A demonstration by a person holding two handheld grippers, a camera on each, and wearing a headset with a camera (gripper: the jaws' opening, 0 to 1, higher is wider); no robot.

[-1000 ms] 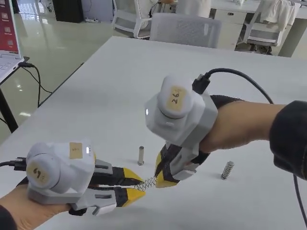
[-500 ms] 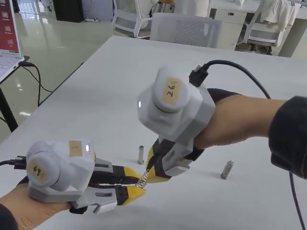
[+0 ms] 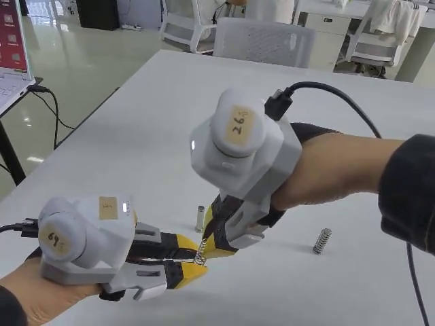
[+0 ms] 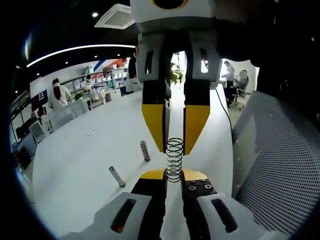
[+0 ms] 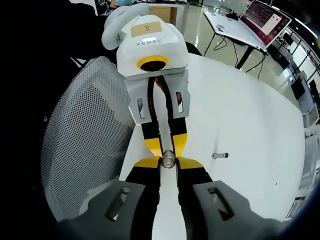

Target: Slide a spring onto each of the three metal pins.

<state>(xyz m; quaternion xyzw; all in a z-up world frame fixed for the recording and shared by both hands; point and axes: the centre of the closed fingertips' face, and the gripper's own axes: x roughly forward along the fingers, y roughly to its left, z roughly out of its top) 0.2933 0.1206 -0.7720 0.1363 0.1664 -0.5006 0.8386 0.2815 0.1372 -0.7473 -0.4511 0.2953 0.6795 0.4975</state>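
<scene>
Two grippers meet tip to tip above the white table [image 3: 136,136], with one spring [image 3: 200,257] between them. The left gripper [image 3: 192,263] pinches one end and the right gripper [image 3: 208,244] pinches the other. The spring is held off the table, near an upright metal pin [image 3: 200,219]. A second spring [image 3: 323,240] lies on the table, well apart.

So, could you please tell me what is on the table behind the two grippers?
A metal pin stands upright just beyond the left gripper and right gripper; a loose spring sits farther right. The grippers and their held spring cover the table beneath them.
</scene>
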